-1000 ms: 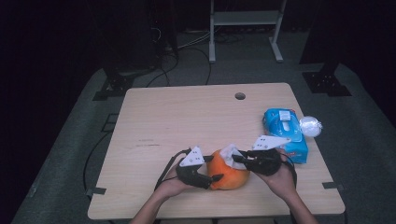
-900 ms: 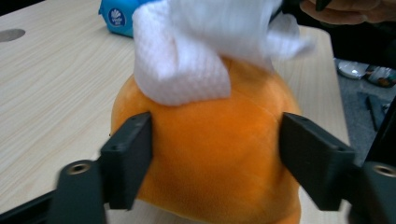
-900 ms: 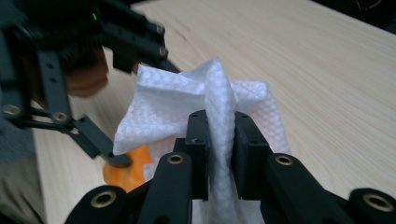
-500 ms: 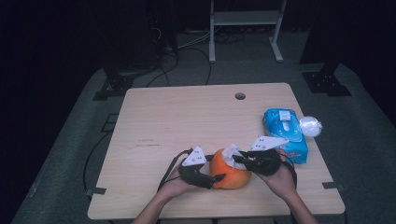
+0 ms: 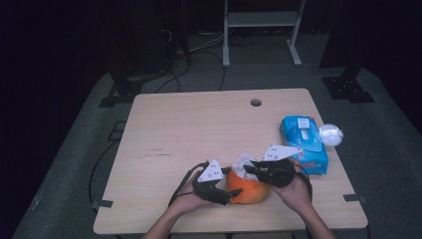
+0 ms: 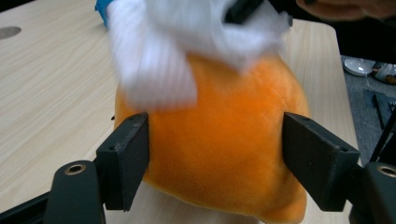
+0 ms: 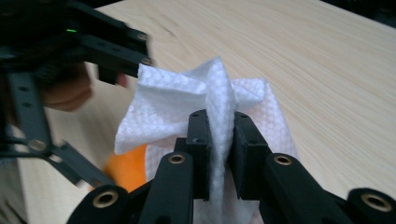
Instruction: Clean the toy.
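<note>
An orange plush toy (image 5: 247,188) sits near the table's (image 5: 199,129) front edge, its long axis roughly across the table. The left gripper (image 5: 230,195) clamps its sides with 2 jaws. The right gripper (image 7: 219,140) pinches a white tissue (image 7: 201,100) atop it.

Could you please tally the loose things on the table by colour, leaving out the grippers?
Orange: 1, the plush toy
White: 2, the wipe and the crumpled ball
Blue: 1, the wipes pack
Total: 4
</note>
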Demonstrator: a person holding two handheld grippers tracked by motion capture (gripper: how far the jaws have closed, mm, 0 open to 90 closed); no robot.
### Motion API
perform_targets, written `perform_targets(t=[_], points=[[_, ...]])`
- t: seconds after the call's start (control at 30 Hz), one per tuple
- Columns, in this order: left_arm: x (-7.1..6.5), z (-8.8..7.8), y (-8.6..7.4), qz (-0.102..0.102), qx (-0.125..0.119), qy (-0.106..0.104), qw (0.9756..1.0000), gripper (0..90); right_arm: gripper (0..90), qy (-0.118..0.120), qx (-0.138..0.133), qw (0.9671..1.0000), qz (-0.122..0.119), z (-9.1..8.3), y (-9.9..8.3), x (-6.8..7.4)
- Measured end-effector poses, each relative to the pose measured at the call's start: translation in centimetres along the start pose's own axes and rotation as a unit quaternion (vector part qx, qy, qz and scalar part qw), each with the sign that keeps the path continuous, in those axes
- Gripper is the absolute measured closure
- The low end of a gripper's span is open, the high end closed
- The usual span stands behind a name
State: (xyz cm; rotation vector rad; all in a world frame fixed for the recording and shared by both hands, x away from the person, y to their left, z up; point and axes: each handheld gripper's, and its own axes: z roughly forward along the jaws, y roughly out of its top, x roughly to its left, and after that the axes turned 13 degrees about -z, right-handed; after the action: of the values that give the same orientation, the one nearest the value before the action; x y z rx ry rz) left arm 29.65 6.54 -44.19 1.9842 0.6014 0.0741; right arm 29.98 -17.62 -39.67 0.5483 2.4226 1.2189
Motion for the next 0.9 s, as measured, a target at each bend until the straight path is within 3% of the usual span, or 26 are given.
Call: perform_targets(t=[0.17, 0.2, 0.27, 0.33, 0.4, 0.53, 0.67, 0.73, 0.9], points=[[0.5, -0.2, 0.4, -0.025, 0.001, -0.016, 0.9996, 15.6, 77.7, 0.015, -0.002, 0.9992, 0.036, -0.2, -1.3, -1.0], [0.5, -0.2, 0.5, -0.029, -0.004, -0.015, 0.9995, 10.8, 77.8, 0.028, -0.004, 0.999, 0.034, 0.2, -1.1, -0.5], [0.7, -0.2, 0.5, -0.04, -0.009, -0.014, 0.9991, 10.3, 77.8, 0.054, -0.006, 0.998, 0.03, 0.7, -0.8, 0.2], [0.7, 0.0, 0.2, -0.038, -0.001, -0.011, 0.9992, 12.9, 77.7, 0.071, -0.003, 0.9974, 0.012, 1.1, -0.2, 1.2], [0.7, 0.0, -0.1, -0.036, -0.004, -0.011, 0.9993, 16.0, 77.8, 0.06, -0.008, 0.9982, 0.003, 0.9, 0.1, 1.1], [0.6, -0.1, 0.0, -0.026, -0.001, -0.011, 0.9996, 15.9, 77.7, 0.025, -0.014, 0.9993, 0.025, 0.0, -0.6, -0.1], [0.9, -0.2, 0.4, -0.036, 0.002, -0.012, 0.9993, 8.6, 77.5, 0.039, 0.002, 0.9983, 0.042, 0.2, -1.5, -0.7], [1.1, -0.3, 0.4, -0.049, 0.0, -0.018, 0.9986, 6.4, 77.6, 0.045, 0.009, 0.9984, 0.032, 0.0, -1.4, -0.4], [1.3, 0.6, -0.1, -0.072, 0.035, -0.057, 0.9952, 2.0, 77.9, 0.071, 0.01, 0.9974, 0.01, -1.0, -1.8, 1.1]])
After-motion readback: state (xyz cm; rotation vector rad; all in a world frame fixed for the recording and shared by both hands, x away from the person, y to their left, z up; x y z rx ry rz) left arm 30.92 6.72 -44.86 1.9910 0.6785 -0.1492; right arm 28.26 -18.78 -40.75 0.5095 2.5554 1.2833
